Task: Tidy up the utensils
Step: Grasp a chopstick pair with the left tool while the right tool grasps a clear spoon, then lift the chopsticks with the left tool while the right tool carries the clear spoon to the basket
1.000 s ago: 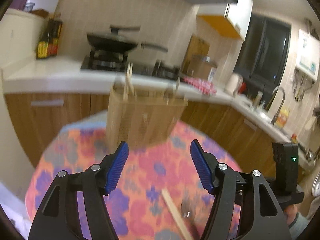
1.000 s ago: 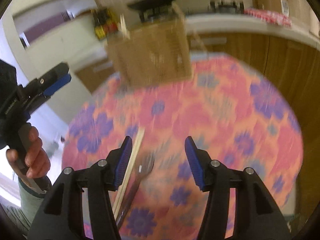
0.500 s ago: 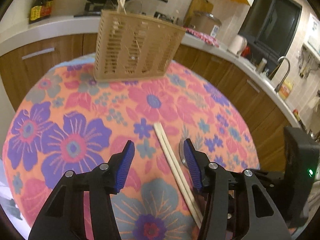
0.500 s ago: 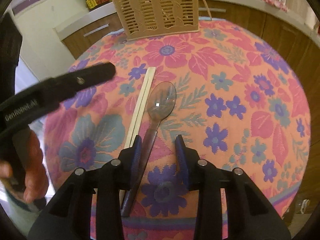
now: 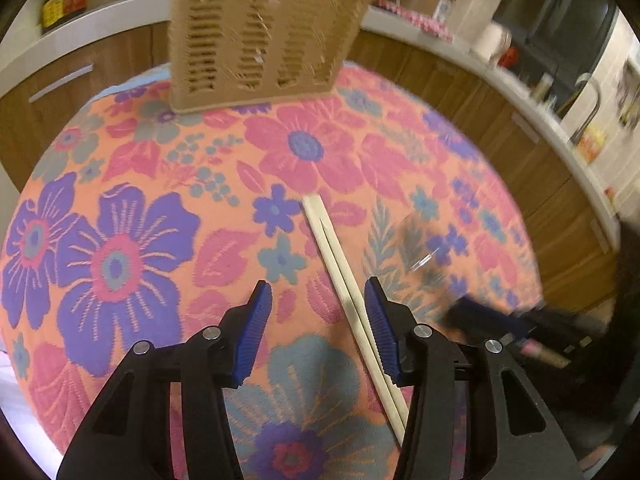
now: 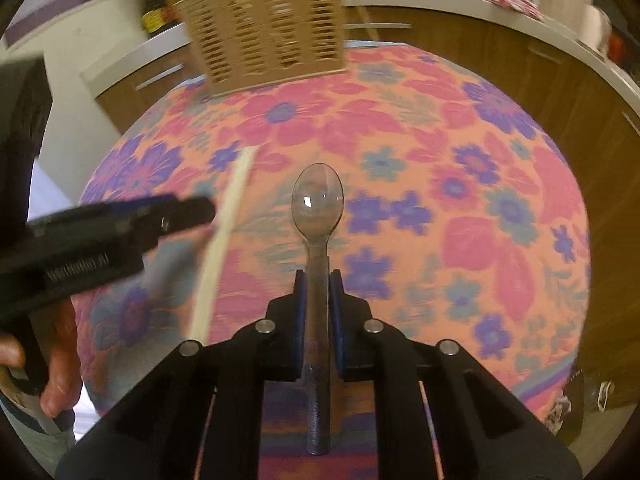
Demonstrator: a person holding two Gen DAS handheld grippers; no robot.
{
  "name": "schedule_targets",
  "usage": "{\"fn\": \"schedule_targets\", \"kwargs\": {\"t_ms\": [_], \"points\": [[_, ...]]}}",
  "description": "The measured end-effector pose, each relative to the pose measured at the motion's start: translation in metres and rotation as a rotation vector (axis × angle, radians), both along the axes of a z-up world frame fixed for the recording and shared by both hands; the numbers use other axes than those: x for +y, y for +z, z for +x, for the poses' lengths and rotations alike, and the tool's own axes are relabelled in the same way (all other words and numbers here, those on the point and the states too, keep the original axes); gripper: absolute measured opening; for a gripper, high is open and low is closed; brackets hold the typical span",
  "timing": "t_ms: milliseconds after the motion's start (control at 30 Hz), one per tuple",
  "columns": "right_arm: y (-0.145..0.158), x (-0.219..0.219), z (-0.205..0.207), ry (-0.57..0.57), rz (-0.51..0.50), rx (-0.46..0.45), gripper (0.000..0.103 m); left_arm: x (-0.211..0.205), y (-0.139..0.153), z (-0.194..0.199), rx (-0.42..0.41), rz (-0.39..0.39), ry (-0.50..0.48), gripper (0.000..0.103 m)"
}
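behind the flowered counter (image 6: 500, 240) a kitchen runs along wood cabinets. the spoon (image 6: 318, 208) lies near its middle, handle between the closing pads of the right tool (image 6: 318, 280), which press it; a narrow pinch could let it swivel. the chopsticks (image 5: 352, 304) lie inside the half-open left tool (image 5: 318, 328), nearer one pad, unheld; closing off-centre might roll them apart. the basket (image 5: 260, 36) stands at the far edge.

Straight ahead of the tools a round table (image 5: 120, 208) wears an orange cloth with pink and purple flowers. Beyond it run wood-fronted cabinets (image 5: 472, 92) under a pale countertop (image 6: 460, 4). Up to the right a dark window (image 5: 560, 24) sits above a sink tap (image 5: 588, 108). Far left, dark bottles (image 5: 64, 0) stand on the counter. The light is warm and dim.
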State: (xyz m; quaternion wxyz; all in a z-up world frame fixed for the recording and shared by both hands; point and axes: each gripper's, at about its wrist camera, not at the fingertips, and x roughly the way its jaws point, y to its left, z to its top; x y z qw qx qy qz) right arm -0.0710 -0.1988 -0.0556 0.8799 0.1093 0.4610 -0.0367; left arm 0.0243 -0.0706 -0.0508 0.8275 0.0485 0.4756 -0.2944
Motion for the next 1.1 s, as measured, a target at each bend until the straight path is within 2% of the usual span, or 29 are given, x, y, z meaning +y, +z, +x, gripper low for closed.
{"fn": "schedule_targets", "kwargs": {"t_ms": [100, 200, 267, 333, 367, 433, 533, 700, 767, 1067, 1100], "points": [[-0.001, -0.017, 0.001, 0.016, 0.022, 0.023, 0.009, -0.023, -0.002, -0.006, -0.059, 0.125, -0.012, 0.046], [0.000, -0.024, 0.003, 0.033, -0.001, 0.039, 0.009, -0.041, -0.004, -0.010, -0.095, 0.224, -0.038, 0.046], [0.000, -0.027, 0.005, 0.041, -0.015, 0.053, 0.009, -0.044, -0.004, -0.010, -0.095, 0.242, -0.039, 0.045], [-0.002, -0.030, 0.007, 0.047, -0.007, 0.066, 0.009, -0.045, -0.003, -0.008, -0.088, 0.247, -0.039, 0.041], [-0.003, -0.032, 0.008, 0.055, -0.003, 0.072, 0.009, -0.044, -0.002, -0.009, -0.093, 0.249, -0.040, 0.031], [-0.002, -0.033, 0.009, 0.065, -0.013, 0.079, 0.009, -0.045, -0.001, -0.009, -0.098, 0.248, -0.046, 0.019], [-0.001, -0.034, 0.013, 0.085, -0.011, 0.101, 0.010, -0.040, 0.000, -0.009, -0.087, 0.218, -0.032, 0.011], [0.001, -0.039, 0.030, 0.127, 0.039, 0.170, 0.016, -0.016, 0.005, -0.007, -0.049, 0.104, 0.005, 0.010], [0.002, -0.039, 0.039, 0.144, 0.038, 0.204, 0.017, -0.007, 0.007, -0.007, -0.040, 0.088, 0.013, 0.011], [0.002, -0.033, 0.073, 0.177, 0.036, 0.363, 0.018, 0.007, 0.001, -0.007, 0.004, 0.134, -0.037, 0.012], [0.002, -0.033, 0.076, 0.177, 0.040, 0.379, 0.018, 0.004, 0.001, -0.008, 0.005, 0.150, -0.054, 0.015]]}}
